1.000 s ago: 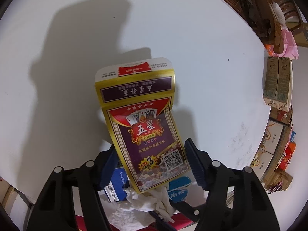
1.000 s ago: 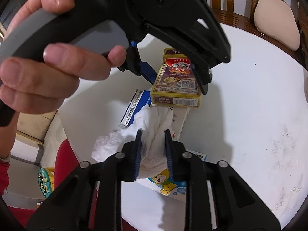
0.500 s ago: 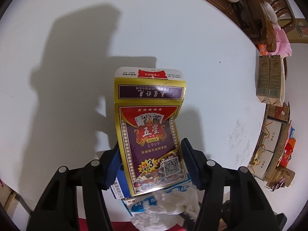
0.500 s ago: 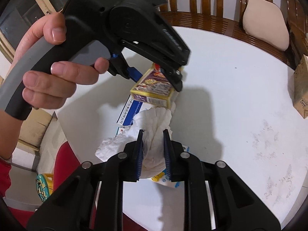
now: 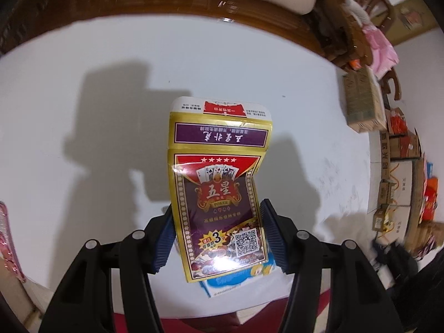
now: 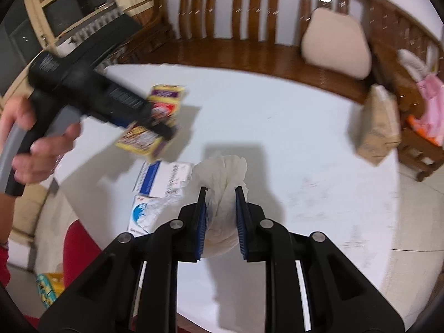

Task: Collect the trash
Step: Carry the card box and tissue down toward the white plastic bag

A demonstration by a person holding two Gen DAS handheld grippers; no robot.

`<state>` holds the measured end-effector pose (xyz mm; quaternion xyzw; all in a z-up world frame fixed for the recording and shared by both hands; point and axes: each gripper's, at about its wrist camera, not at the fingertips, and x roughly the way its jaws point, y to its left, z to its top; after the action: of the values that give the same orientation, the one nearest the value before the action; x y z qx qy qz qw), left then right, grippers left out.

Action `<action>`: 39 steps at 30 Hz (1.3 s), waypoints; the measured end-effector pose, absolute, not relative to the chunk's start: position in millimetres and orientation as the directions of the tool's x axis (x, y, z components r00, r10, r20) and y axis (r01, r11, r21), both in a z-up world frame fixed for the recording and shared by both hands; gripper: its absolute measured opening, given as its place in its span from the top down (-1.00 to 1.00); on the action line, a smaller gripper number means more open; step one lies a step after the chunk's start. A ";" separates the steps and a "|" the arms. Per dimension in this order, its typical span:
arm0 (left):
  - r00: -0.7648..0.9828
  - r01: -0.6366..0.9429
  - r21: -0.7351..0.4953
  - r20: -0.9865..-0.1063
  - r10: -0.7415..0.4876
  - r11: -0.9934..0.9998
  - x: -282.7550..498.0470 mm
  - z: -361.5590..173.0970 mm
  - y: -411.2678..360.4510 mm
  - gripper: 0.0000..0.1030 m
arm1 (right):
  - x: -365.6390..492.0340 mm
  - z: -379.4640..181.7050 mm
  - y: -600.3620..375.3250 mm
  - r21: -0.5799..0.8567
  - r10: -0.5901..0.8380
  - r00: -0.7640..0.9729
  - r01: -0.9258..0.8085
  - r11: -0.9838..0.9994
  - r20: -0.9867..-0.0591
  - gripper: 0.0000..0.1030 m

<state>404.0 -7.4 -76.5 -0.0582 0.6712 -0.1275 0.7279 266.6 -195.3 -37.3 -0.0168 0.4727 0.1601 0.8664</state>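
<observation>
Above the white desk (image 5: pixel 222 63), left gripper (image 5: pixel 219 238) clamps the card box (image 5: pixel 219 194); right gripper (image 6: pixel 220 216) pinches the crumpled tissue (image 6: pixel 222 183).

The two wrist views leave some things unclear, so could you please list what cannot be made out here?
- Card box, left wrist view: its lower end hides most of the blue-and-white packet beneath.
- Card box, right wrist view: motion blur smears its print.
- Crumpled tissue, right wrist view: the right tool covers its sides.
- Flat packets: print too small and blurred.
</observation>
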 end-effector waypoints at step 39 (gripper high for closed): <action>0.412 0.381 -0.054 -0.884 -0.222 0.923 119.9 -7.2 13.6 -0.10 | 58.7 28.7 -138.5 -0.053 0.174 0.630 -0.325 0.944 -0.757 0.62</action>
<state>119.9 13.6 -7.2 0.0779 0.5115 -0.1801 0.8366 58.7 -138.5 28.7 -0.0927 0.4073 0.1390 0.8979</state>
